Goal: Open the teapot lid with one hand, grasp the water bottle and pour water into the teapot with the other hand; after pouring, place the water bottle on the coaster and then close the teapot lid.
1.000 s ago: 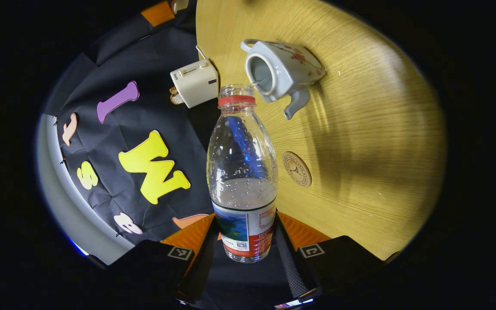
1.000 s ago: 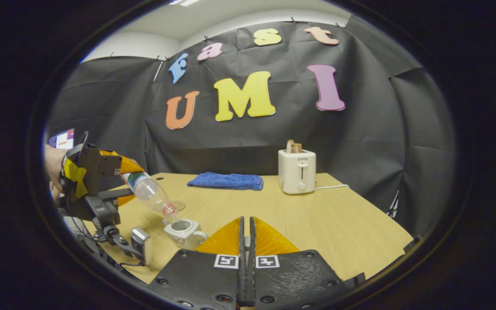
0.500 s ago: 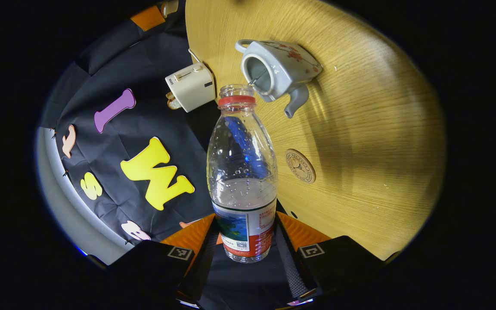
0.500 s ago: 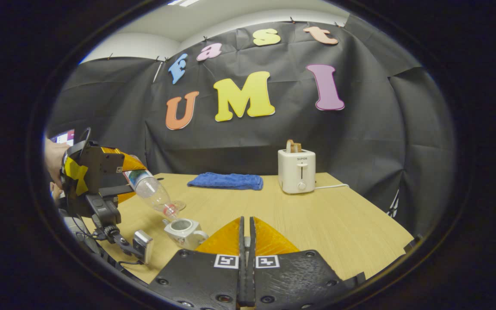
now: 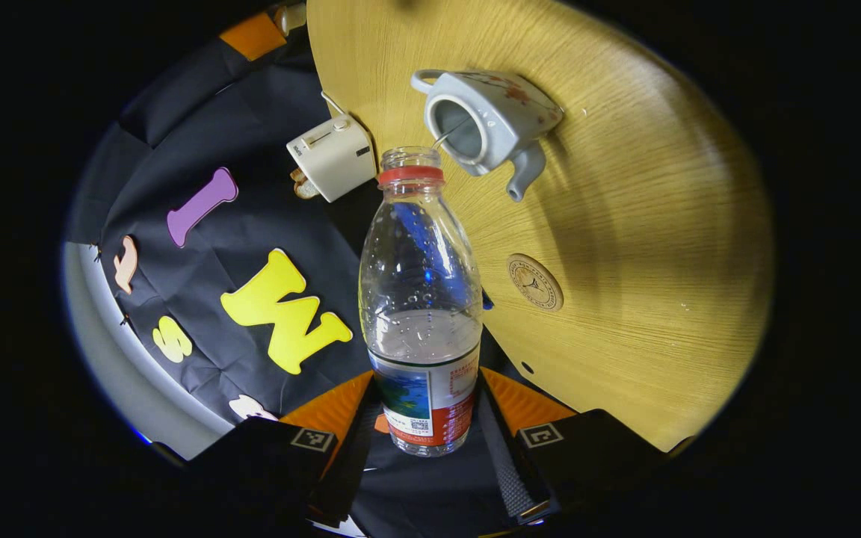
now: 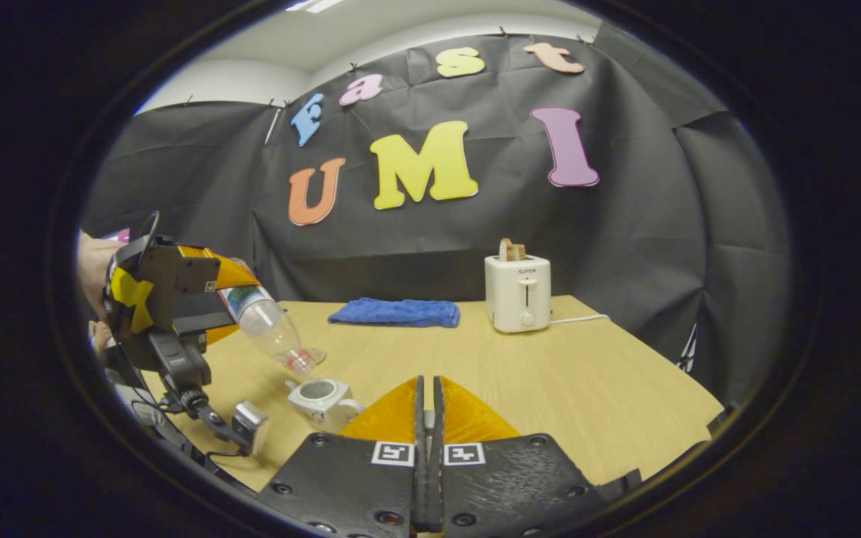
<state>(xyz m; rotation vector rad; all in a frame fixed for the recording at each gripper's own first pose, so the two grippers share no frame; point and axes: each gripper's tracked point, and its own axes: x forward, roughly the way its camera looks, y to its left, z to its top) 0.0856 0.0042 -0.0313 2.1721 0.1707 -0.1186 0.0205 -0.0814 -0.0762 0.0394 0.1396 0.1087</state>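
The water bottle (image 5: pixel 420 299), uncapped and tilted, sits clamped at its label between both fingers of the left gripper (image 5: pixel 424 418), neck aimed at the open teapot (image 5: pixel 486 123) ahead. The coaster (image 5: pixel 535 282) lies right of the bottle. The right gripper (image 6: pixel 427 418) is closed, its fingers nearly touching; whether it holds anything, I cannot tell.

Water bottle (image 5: pixel 420 299): clear glossy plastic, shiny printed label. Teapot (image 5: pixel 486 119): smooth glazed ceramic. Table (image 5: pixel 625 224): matt wood grain. Coaster (image 5: pixel 535 282): matt, wood-like. Toaster (image 6: pixel 518 292): smooth plastic. Towel (image 6: pixel 394 312): soft nubby cloth.
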